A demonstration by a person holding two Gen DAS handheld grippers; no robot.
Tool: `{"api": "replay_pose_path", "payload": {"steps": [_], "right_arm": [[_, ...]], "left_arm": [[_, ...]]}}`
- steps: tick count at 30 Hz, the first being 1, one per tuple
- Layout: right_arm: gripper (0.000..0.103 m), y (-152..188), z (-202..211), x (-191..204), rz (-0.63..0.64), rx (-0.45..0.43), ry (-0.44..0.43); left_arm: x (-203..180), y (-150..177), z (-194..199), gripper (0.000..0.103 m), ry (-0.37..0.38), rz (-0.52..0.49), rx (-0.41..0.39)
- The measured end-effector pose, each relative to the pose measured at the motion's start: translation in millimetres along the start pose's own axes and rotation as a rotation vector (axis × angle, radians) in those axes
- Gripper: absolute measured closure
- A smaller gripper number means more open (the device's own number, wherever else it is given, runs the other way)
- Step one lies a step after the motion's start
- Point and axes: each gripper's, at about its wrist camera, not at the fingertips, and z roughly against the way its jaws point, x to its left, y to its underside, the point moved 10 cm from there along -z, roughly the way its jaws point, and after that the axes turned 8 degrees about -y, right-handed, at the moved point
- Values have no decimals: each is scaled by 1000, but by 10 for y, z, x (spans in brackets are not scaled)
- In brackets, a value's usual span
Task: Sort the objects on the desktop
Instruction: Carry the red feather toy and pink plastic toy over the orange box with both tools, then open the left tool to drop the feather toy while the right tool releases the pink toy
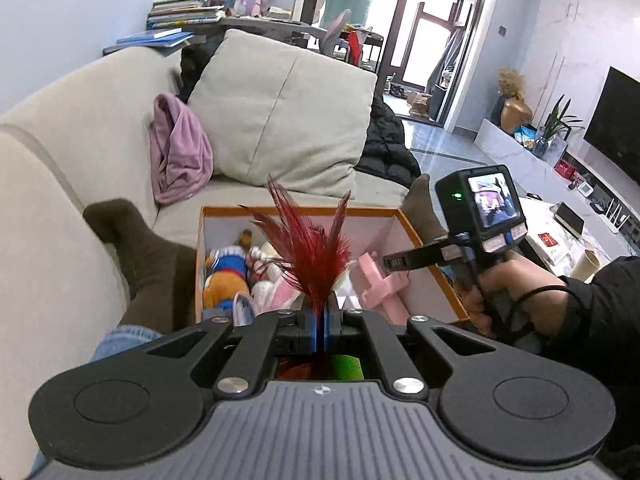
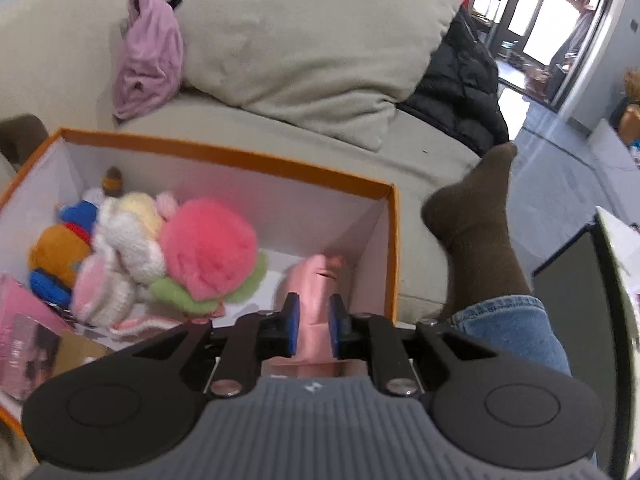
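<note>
Beige sofa (image 1: pixel 80 128) with cushion (image 1: pixel 280 108); glossy grey floor (image 1: pixel 448 148); bright glazed doors (image 1: pixel 436 28); television (image 1: pixel 616 124), perhaps wall-mounted.

Daylight is pouring in through the tall dark-framed glass doors (image 1: pixel 424 40) at the back, blowing their panes out to white. The glossy grey floor tiles (image 1: pixel 452 148) are catching a pale sheen. Both views are bending hard toward black corners. The left wrist view is staying crisp; the right wrist view is smearing, the round pink plush pompom (image 2: pixel 208 246) reading soft.
</note>
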Motion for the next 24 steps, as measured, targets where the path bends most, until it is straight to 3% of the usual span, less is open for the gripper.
{"api": "replay_pose_path", "payload": {"steps": [5,9,11,13,16,20,24], "right_arm": [[87,45,-39,177,111,52,-144],[91,172,-189,152,169,104,-119],[93,197,-194,145,187,82,-132],[91,141,-77,139,151,-3,-181],[89,-5,240,11,63,-199,-231],[86,-78,529,-287,-10,-407,-161],[86,-15,607,-540,-72,-509,-118]], "left_arm": [[-84,-202,-90,100,12,-9,-10],[-208,-379,-217,100,27,-27,-12],[-290,-455,-300,100,43,-31,-11],[-352,-523,-396,100,61,-23,-8],[-446,-596,-599,100,91,-7,9],[-561,-569,-1003,100,115,3,80],[-618,-439,-1407,100,113,11,160]]}}
